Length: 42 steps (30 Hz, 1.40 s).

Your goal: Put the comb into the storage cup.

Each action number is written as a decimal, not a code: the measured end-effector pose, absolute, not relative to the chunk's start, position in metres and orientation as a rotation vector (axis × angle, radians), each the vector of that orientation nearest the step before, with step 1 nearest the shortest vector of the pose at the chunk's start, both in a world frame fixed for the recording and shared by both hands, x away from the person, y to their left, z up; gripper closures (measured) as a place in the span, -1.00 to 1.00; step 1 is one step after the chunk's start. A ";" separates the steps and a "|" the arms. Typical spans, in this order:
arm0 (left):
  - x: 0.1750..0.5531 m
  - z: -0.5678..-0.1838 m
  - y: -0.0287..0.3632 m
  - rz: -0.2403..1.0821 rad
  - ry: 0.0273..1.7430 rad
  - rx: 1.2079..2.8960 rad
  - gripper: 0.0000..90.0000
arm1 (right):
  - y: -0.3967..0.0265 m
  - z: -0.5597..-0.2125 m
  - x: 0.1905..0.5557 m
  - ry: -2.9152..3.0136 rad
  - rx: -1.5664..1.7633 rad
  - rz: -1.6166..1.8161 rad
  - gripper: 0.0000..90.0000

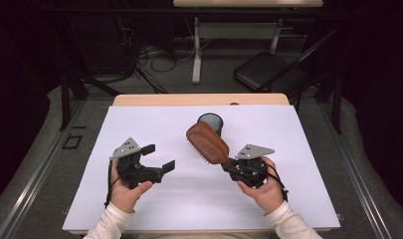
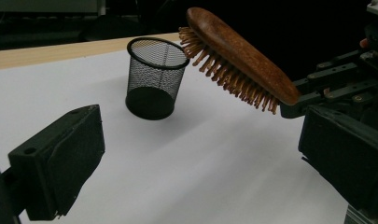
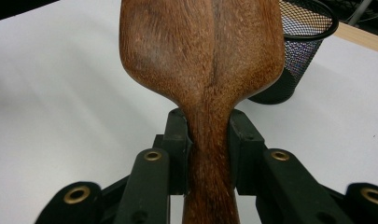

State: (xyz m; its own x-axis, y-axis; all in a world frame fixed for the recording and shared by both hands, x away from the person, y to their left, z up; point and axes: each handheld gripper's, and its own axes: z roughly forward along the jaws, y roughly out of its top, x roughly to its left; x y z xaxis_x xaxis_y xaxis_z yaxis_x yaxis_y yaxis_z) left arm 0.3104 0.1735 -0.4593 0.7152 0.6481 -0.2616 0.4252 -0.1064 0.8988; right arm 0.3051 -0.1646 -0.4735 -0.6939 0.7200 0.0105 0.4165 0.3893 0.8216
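Fingers [image 1: 148, 148] of the left gripper [image 1: 159, 158] are standing spread wide with nothing between them in the high view, while the right gripper [image 1: 230, 164] is clamping the handle of a wooden hairbrush [image 1: 207, 143]. That brush is hanging lifted over the white table sheet [image 1: 189, 199], head angled up and away toward the black mesh cup [image 1: 211, 122], which is sitting upright near the far middle of the sheet.

Looking along the left gripper in its own view, its two black pads [image 2: 65, 158] are sitting far apart and bare. Beyond them the hairbrush [image 2: 238, 56] is tilting bristles down, its tip reaching just over the rim of the mesh cup [image 2: 156, 77], and the right gripper [image 2: 317, 95] is holding its narrow end.

From the right gripper view, both pads [image 3: 179, 140] are pressing on the neck of the hairbrush [image 3: 203, 51] from either side, and the mesh cup [image 3: 301, 51] is standing behind the brush head at the right.
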 end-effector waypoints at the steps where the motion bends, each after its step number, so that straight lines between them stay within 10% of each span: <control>1: 0.311 -0.458 0.172 0.233 0.856 1.735 -0.98 | -0.164 -0.473 0.305 2.304 0.986 1.215 0.61; 42: 0.355 -0.438 0.136 -0.091 0.946 1.614 -0.75 | -0.158 -0.475 0.301 2.263 0.955 1.222 0.61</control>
